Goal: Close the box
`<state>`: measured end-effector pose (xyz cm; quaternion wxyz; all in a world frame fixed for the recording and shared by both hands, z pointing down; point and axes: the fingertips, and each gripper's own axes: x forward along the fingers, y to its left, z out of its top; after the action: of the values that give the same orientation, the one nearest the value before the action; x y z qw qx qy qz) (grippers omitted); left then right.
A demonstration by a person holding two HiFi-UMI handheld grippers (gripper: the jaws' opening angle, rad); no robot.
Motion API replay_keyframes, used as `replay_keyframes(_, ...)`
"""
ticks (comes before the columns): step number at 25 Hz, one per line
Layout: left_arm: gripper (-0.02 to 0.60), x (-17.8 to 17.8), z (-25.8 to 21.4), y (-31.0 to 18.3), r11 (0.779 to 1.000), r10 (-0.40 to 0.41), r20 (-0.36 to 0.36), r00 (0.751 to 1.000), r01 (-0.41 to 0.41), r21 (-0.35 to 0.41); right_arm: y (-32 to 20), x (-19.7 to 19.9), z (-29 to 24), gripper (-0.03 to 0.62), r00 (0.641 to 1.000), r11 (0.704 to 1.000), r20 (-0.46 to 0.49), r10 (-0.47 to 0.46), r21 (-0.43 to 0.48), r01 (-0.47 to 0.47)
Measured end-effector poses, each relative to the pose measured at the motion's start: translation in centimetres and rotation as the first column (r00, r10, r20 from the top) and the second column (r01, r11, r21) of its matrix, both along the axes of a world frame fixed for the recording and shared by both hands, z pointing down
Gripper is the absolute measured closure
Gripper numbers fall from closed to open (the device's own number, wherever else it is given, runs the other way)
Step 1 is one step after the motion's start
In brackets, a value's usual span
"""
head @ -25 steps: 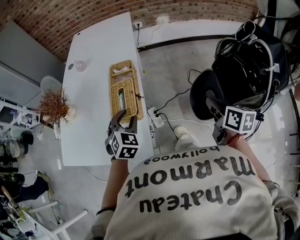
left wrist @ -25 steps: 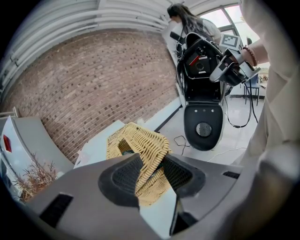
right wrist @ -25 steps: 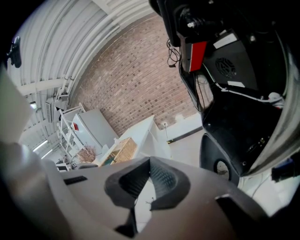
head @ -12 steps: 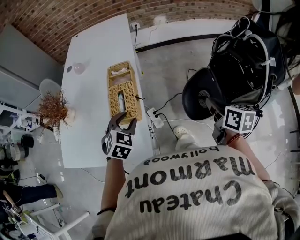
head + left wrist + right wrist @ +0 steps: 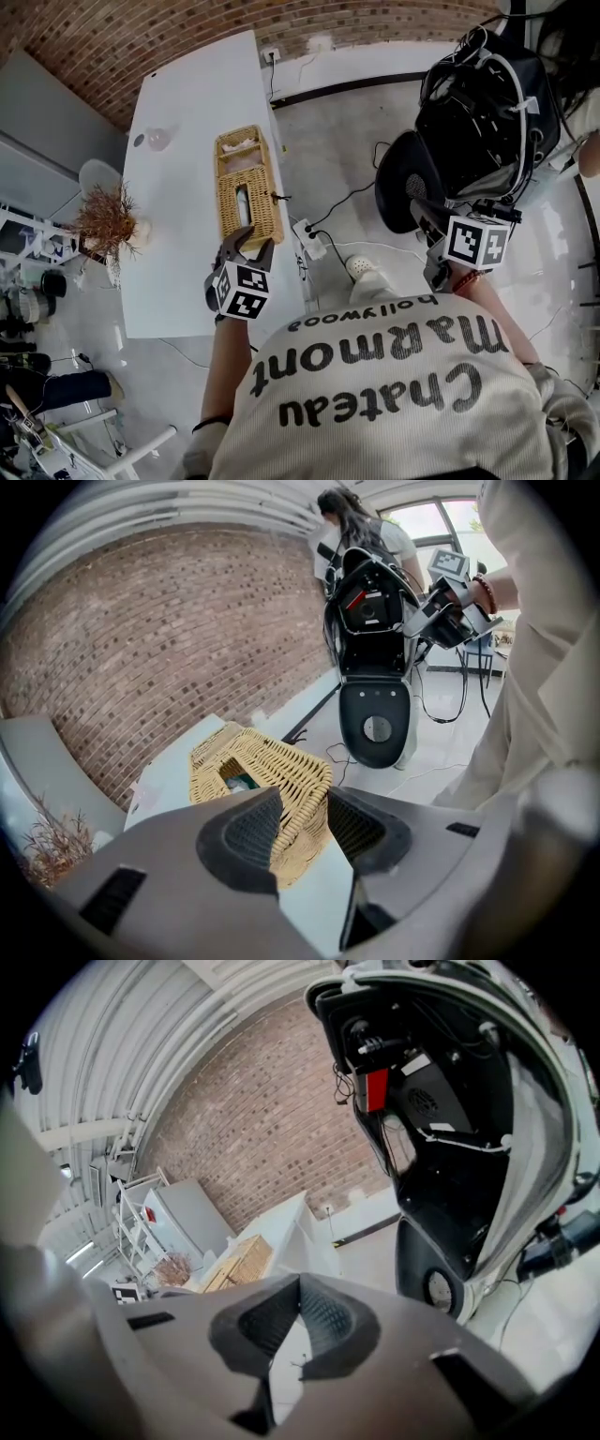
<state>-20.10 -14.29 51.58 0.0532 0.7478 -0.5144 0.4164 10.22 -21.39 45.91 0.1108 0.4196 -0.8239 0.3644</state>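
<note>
You are holding the left gripper point(image 5: 251, 239) gaping at the near end of the oblong woven wicker box point(image 5: 248, 178), while the right gripper point(image 5: 298, 1283) is staying pinched together, empty.

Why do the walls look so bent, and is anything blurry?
Head view: the wide lens bows the brick wall and table edges, evenly lit. Left gripper view: black rounded corners, the left tool soft up close, window glare. Right gripper view: same bending, right tool blurry.

This looks like a lab or workshop; a brick wall point(image 5: 281, 19) stands behind a white surface point(image 5: 187, 141). Cables point(image 5: 349, 199) and a power strip point(image 5: 314, 239) lie on the grey floor point(image 5: 328, 141); a wired black machine point(image 5: 478, 103) stands near.
</note>
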Motion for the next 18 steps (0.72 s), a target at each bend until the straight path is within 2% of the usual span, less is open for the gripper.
replay_keyframes(4,0.419,-0.4,0.4,0.0,1.0,0.002,-0.019,1.0,-0.002,0.003,0.2,-0.1,0.5,0.591,1.0,1.0,0.004,0.005,-0.007,-0.005)
replay_keyframes(9,0.427,-0.1,0.1,0.2,1.0,-0.002,0.009,1.0,0.002,0.003,1.1,0.0,0.0,0.591,1.0,1.0,0.011,0.003,-0.002,-0.003)
replay_keyframes(11,0.428,0.0,-0.2,0.4,1.0,-0.018,-0.002,1.0,0.018,0.01,1.6,-0.1,-0.4,0.591,1.0,1.0,0.012,-0.002,0.001,0.002)
replay_keyframes(13,0.45,0.3,-0.7,1.0,0.998,-0.05,-0.057,0.997,0.051,0.026,2.3,-0.4,-0.7,0.591,1.0,1.0,0.018,-0.006,0.001,0.006)
replay_keyframes(15,0.447,0.9,-1.3,1.7,0.995,-0.085,-0.144,0.986,0.092,0.04,2.8,-0.6,-0.9,0.591,1.0,1.0,0.027,-0.016,0.0,0.016)
replay_keyframes(17,0.484,1.7,-2.0,2.4,0.989,-0.126,-0.26,0.957,0.141,0.038,3.2,-1.0,-1.1,0.591,0.999,0.999,0.029,-0.035,0.001,0.035)
replay_keyframes(18,0.517,2.1,-2.4,2.9,0.985,-0.151,-0.331,0.932,0.169,0.029,3.4,-1.3,-1.1,0.591,0.998,0.999,0.031,-0.047,0.0,0.047)
